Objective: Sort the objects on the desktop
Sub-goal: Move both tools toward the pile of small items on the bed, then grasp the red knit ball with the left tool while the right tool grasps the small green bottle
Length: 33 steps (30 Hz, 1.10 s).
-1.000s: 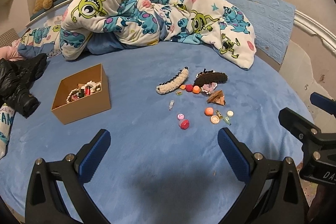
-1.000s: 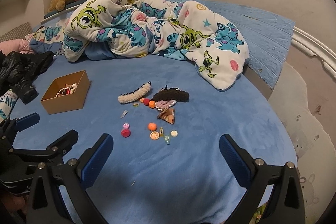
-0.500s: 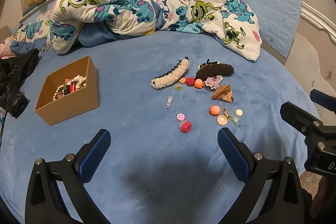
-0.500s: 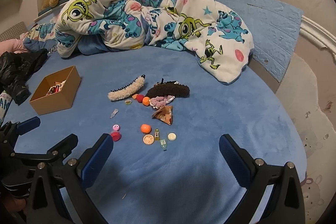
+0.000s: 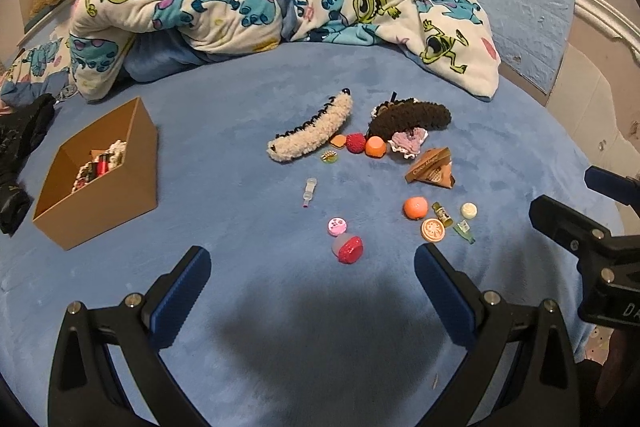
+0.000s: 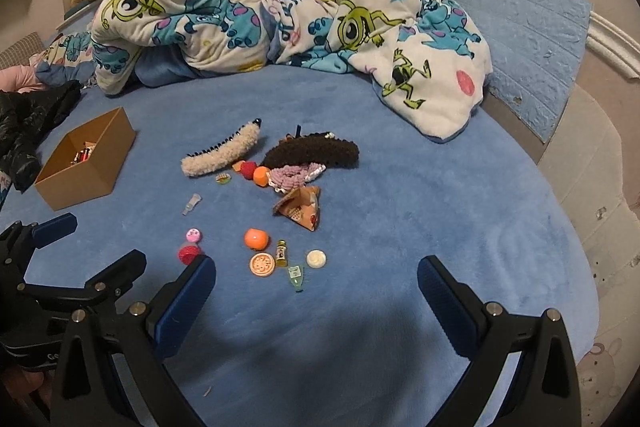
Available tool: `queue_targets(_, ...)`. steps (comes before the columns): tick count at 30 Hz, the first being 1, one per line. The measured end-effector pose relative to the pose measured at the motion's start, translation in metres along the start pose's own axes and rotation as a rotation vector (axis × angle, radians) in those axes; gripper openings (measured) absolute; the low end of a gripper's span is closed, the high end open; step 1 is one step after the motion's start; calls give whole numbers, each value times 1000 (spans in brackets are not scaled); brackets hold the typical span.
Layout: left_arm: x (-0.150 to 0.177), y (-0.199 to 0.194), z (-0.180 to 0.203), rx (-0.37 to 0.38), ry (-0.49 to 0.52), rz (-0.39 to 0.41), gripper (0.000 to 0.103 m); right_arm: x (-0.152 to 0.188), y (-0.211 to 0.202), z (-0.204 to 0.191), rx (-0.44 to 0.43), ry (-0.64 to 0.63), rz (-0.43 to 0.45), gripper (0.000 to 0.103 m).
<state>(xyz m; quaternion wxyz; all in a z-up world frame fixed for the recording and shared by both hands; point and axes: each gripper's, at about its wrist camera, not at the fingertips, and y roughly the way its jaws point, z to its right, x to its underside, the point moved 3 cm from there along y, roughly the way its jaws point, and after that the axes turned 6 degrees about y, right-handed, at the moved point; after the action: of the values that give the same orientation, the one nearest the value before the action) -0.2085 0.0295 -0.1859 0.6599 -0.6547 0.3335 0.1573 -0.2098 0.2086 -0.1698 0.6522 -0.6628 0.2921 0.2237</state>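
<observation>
Left claw spread wide, holding nothing, hovering over blue bed. Right claw also spread wide, empty, same height, just right of left one.

Cardboard box ahead-left of left claw, open top, some small items already inside. Red glitter cap and pink round piece just ahead of left claw, between its fingers in view. Clear tiny vial further ahead. Cream fuzzy hair clip and dark brown fuzzy hair clip well ahead, side by side, apart. Small red ball and orange ball between the two clips, near front edges. Lilac knitted piece touching brown clip. Brown triangular packet ahead-right.

From right claw: orange ball, round biscuit-like disc, tiny brown bottle, tiny green bottle, cream disc clustered just ahead, toward left finger. Left finger pad close to red glitter cap.

Monster-print blanket heaped far ahead. Black jacket far left of box.
</observation>
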Motion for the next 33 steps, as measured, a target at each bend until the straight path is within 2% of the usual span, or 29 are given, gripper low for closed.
queue_targets(4, 0, 11, 3, 17, 18, -2, 101, 0, 11, 2, -7, -8, -9, 103)
queue_targets(10, 1, 29, 6, 44, 39, -11, 94, 0, 28, 4, -38, -15, -22, 102)
queue_targets(17, 2, 47, 12, 101, 79, -11, 84, 4, 53, 7, -122, -15, -81, 82)
queue_targets(22, 5, 57, 19, 136, 118, -3, 79, 8, 64, 10, -158, -26, -95, 77)
queue_targets(27, 8, 68, 24, 158, 141, -12, 70, 15, 78, 8, -175, -43, -137, 59)
queue_targets(29, 10, 73, 23, 173, 135, -13, 64, 18, 83, 7, -179, -54, -150, 56)
queue_targets(33, 13, 80, 24, 194, 139, -22, 61, 23, 89, 3, -172, -71, -160, 53)
